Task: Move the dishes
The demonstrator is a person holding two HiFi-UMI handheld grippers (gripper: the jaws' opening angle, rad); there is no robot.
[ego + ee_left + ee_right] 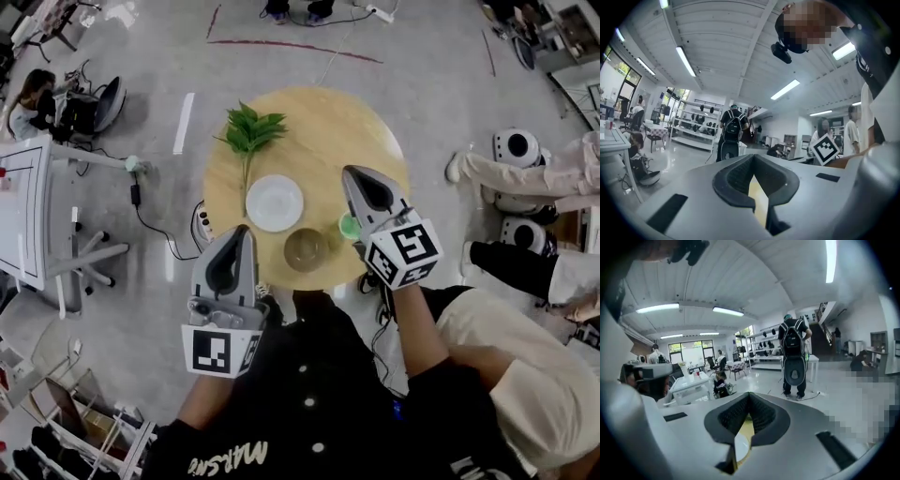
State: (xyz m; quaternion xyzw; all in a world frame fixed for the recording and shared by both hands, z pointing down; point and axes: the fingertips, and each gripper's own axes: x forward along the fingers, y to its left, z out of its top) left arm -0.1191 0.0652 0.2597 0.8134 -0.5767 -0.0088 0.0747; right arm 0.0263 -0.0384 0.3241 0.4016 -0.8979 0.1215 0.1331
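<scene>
Three dishes, centre frame, on round wooden table point(328, 131): white plate point(275, 202), brown bowl point(307, 249), green cup point(348, 227), grouped at lower edge within reach. Left gripper point(242, 232), right gripper point(350, 172): both clenched, empty, hovering above.

The left tool point(240, 234) is held at the near edge of the desk point(319, 122), jaws together and empty. The right tool point(352, 174) is above the desk's near right part, jaws together and empty.
</scene>
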